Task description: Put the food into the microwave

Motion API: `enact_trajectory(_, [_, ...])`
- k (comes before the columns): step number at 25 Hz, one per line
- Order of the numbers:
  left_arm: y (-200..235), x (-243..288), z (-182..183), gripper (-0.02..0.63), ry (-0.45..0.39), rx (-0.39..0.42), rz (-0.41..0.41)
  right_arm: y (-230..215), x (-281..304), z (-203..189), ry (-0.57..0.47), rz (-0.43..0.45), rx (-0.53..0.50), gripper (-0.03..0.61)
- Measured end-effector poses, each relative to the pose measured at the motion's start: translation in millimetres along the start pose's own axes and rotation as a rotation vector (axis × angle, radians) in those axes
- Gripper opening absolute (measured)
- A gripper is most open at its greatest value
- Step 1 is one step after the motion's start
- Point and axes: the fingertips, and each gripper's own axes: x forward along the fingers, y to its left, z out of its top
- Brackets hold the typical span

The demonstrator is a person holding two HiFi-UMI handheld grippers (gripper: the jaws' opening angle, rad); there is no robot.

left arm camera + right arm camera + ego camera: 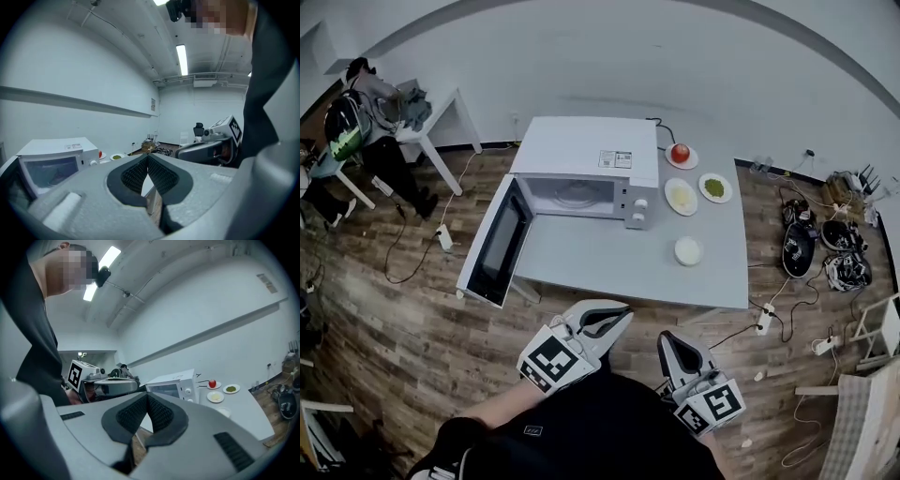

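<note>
My left gripper (148, 161) is closed, its pads pressed together with nothing between them. My right gripper (147, 400) is the same, closed and empty. I hold both close to my body, side by side, short of the near edge of the table (609, 272). Each carries one marker cube (551, 361) printed with black-and-white squares.

The food is well apart from both grippers, across the table and to the right of the microwave (581, 150). There are four servings:
- an apple (680, 152) on a plate at the far edge
- a plate of green food (714, 187)
- a plate of pale yellow food (681, 196) just beside the green one
- a white dish (688, 250) nearest to me, whose contents I cannot make out

There is one microwave, and its door (497, 242) is swung wide open to the left. Two knobs (640, 204) sit on its front panel. A label (616, 159) on its top is too small to read.
</note>
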Motion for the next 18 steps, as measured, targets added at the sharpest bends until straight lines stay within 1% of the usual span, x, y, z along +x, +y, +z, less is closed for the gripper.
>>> enact_trajectory(3, [13,37,-10,0.008,0.05,0.097,-0.066,-34,8,7,0.002,-0.074,-0.007,0.014])
enact_trajectory(5, [26,59,-16,0.008,0.084,0.135,-0.111,-57,16,15,-0.001,-0.123,0.0,0.014])
enact_trajectory(8, [47,91,-15,0.008,0.104,0.152,-0.182,-88,34,28,-0.004,-0.172,0.013,0.014])
enact_trajectory(13, [79,134,-13,0.008,0.122,0.182,-0.272,-122,75,35,0.034,-0.192,0.04,0.014])
enact_trajectory(18, [100,172,-36,0.008,0.181,0.209,-0.36,-148,103,33,0.069,-0.233,0.068,0.014])
